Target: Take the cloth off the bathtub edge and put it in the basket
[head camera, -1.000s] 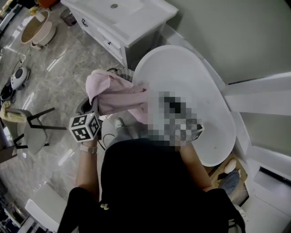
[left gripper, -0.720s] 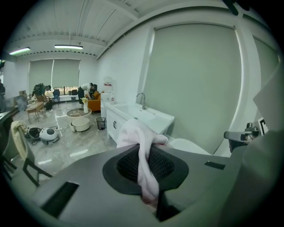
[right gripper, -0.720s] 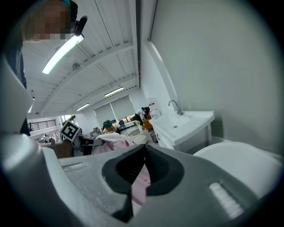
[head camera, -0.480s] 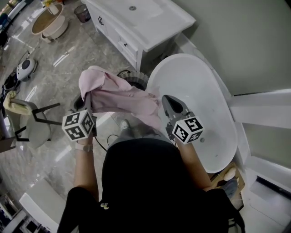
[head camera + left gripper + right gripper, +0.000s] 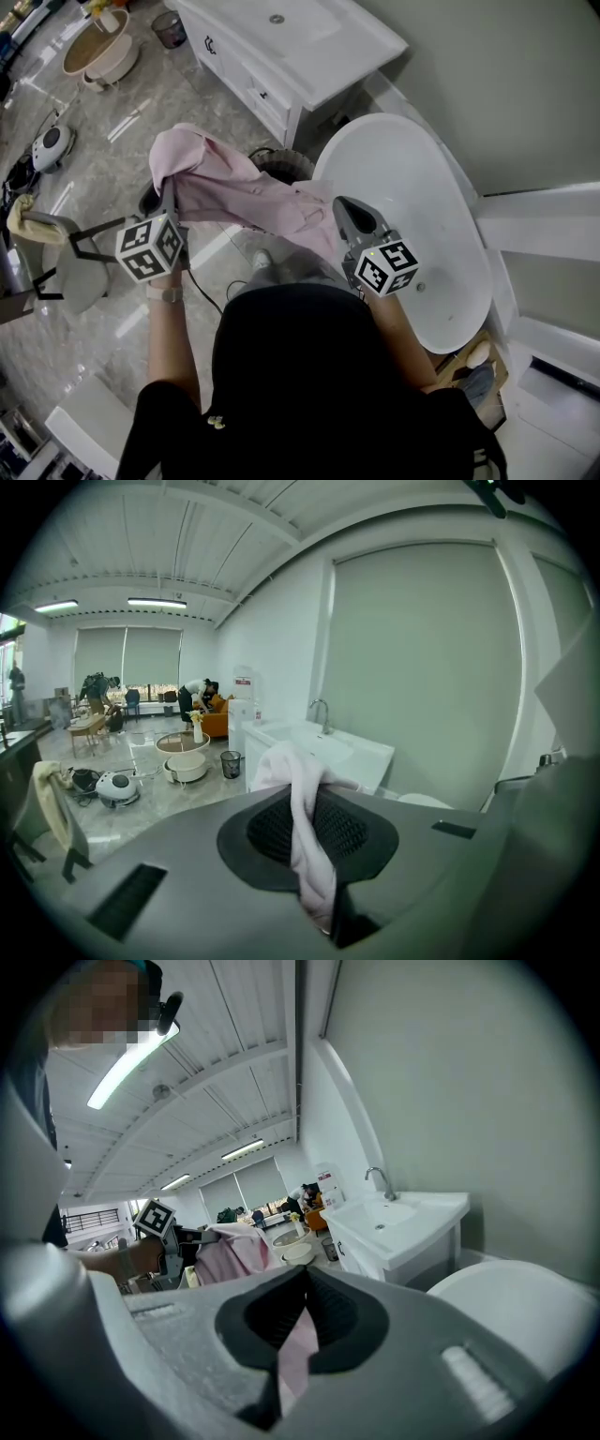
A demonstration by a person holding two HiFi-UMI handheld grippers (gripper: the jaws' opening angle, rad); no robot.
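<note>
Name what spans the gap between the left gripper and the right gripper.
The pink cloth spans it. The left gripper and the right gripper are each shut on one end, and it hangs stretched between them. The head view shows this.

You hold both arms out in front of you, bent a little at the elbows. Your left gripper (image 5: pixel 169 199) is out to your left side, and its jaws are squeezed tight on a fold of the pink cloth (image 5: pixel 246 192). Your right gripper (image 5: pixel 343 214) is in front of your right shoulder, with its jaws pinched on the cloth too. Your left wrist (image 5: pixel 167 294) has a band on it
</note>
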